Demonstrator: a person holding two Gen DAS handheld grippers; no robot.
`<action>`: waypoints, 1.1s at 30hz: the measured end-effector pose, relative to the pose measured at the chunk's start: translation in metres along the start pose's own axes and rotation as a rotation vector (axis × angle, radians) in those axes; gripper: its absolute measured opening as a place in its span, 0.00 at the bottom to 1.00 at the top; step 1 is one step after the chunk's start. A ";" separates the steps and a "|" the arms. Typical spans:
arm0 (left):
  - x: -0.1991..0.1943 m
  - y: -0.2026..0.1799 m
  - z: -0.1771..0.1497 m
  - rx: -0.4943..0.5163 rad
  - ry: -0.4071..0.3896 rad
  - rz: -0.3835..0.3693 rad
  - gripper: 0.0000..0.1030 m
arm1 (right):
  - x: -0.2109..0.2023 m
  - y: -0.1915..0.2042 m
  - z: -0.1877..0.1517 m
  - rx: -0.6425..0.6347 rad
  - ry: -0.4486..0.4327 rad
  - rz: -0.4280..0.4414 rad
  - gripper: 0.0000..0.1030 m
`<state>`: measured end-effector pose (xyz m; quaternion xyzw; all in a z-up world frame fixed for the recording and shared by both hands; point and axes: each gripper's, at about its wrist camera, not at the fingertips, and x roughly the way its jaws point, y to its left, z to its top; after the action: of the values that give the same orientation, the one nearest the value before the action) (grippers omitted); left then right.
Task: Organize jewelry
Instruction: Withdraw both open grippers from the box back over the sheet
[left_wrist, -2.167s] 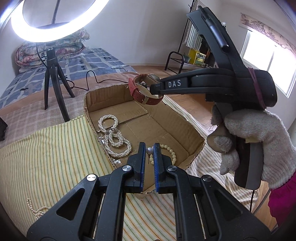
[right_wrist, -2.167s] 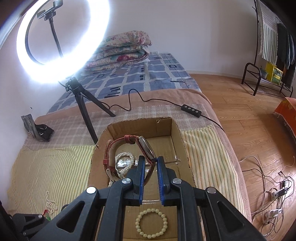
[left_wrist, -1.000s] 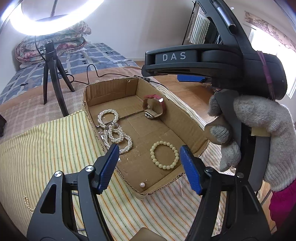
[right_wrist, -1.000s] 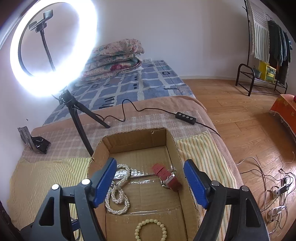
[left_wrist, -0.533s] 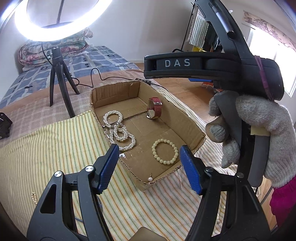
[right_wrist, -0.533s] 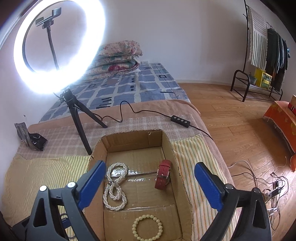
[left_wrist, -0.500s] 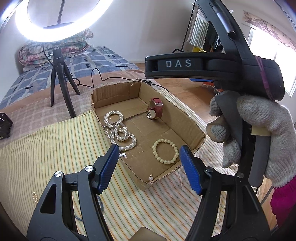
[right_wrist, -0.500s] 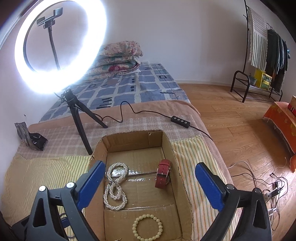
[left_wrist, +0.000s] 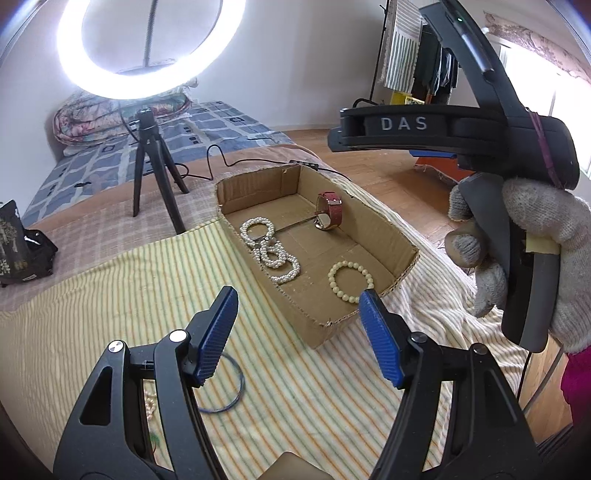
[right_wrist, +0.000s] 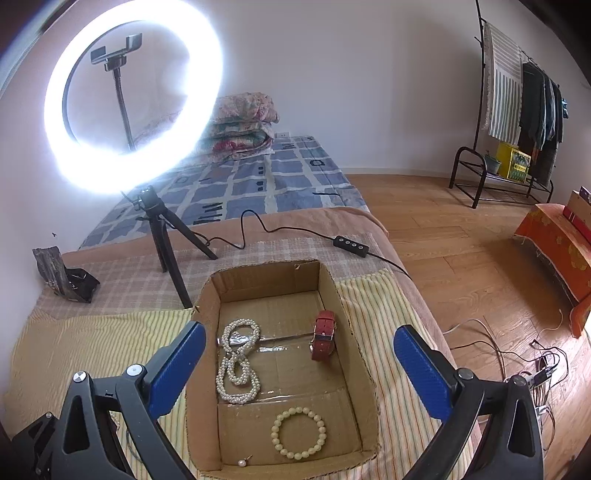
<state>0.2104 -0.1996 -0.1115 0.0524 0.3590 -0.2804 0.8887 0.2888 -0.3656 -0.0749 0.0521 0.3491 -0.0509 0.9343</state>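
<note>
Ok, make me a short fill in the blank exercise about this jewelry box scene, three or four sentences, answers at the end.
1. The watch inside the cardboard box has a ____ strap.
2. The beaded bracelet lies nearer the grippers than the long ____ necklace.
3. Both the left gripper and the right gripper hold ____.
4. A thin blue ring lies on the striped cloth, ____ the box.

Missing words: red; pearl; nothing; outside

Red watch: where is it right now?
In the right wrist view the red watch stands on edge inside the cardboard box, by its right wall, right of the pearl necklace.
</note>
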 end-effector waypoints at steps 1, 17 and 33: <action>-0.002 0.002 -0.001 -0.003 -0.001 0.000 0.68 | -0.003 0.002 -0.001 -0.005 -0.001 0.000 1.00; -0.060 0.046 -0.031 -0.057 -0.023 0.050 0.68 | -0.051 0.040 -0.023 -0.046 -0.052 0.052 1.00; -0.116 0.149 -0.095 -0.172 -0.031 0.204 0.68 | -0.054 0.107 -0.069 -0.146 -0.025 0.202 0.99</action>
<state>0.1640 0.0066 -0.1200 0.0079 0.3608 -0.1576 0.9192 0.2175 -0.2477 -0.0848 0.0183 0.3331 0.0685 0.9402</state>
